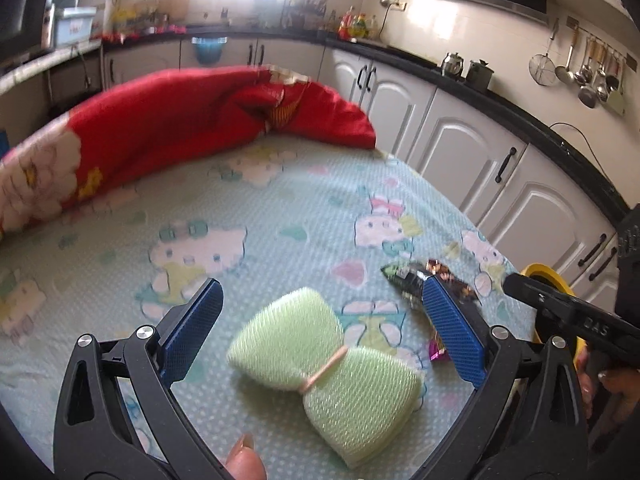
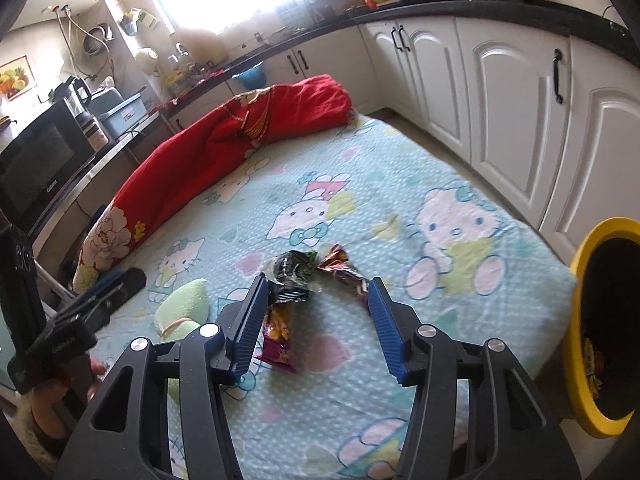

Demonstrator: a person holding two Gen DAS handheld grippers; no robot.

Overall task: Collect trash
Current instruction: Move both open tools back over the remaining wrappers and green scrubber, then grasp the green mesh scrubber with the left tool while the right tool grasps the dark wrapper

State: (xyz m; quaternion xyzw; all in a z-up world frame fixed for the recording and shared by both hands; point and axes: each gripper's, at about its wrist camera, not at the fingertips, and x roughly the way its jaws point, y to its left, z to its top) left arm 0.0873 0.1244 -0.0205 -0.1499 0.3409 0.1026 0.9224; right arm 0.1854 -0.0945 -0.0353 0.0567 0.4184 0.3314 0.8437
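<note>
Crinkled snack wrappers (image 1: 430,280), one dark green-black foil and one brown-red foil, lie near the right edge of the bed sheet (image 1: 280,208), a pale blue cotton sheet printed with cartoon cats. From my left wrist view, the left gripper (image 1: 320,320) has its blue ribbed pads spread wide with nothing pinched. Between them sits a pale green mesh scrubber (image 1: 324,384) tied at its waist with a rubber band, and neither pad touches it. My right pad partly covers the wrappers. A rolled red floral quilt (image 1: 180,128) runs along the far edge of the sheet. The other gripper's black body enters from the right, in front of a yellow-rimmed bin (image 1: 548,276).

From my right wrist view, the right gripper (image 2: 318,304) has its jaws partly apart, gripping nothing. The dark foil wrapper (image 2: 292,276) lies just inside the left pad, with a purple-and-yellow wrapper (image 2: 276,344) under that pad; the brown-red foil wrapper (image 2: 340,268) reaches toward the right pad. I cannot tell whether either pad touches them. The scrubber (image 2: 184,308) lies to the left, near the left gripper (image 2: 116,288). The round yellow plastic bin (image 2: 588,320) stands just beside the sheet's right edge, with wrappers inside.
</note>
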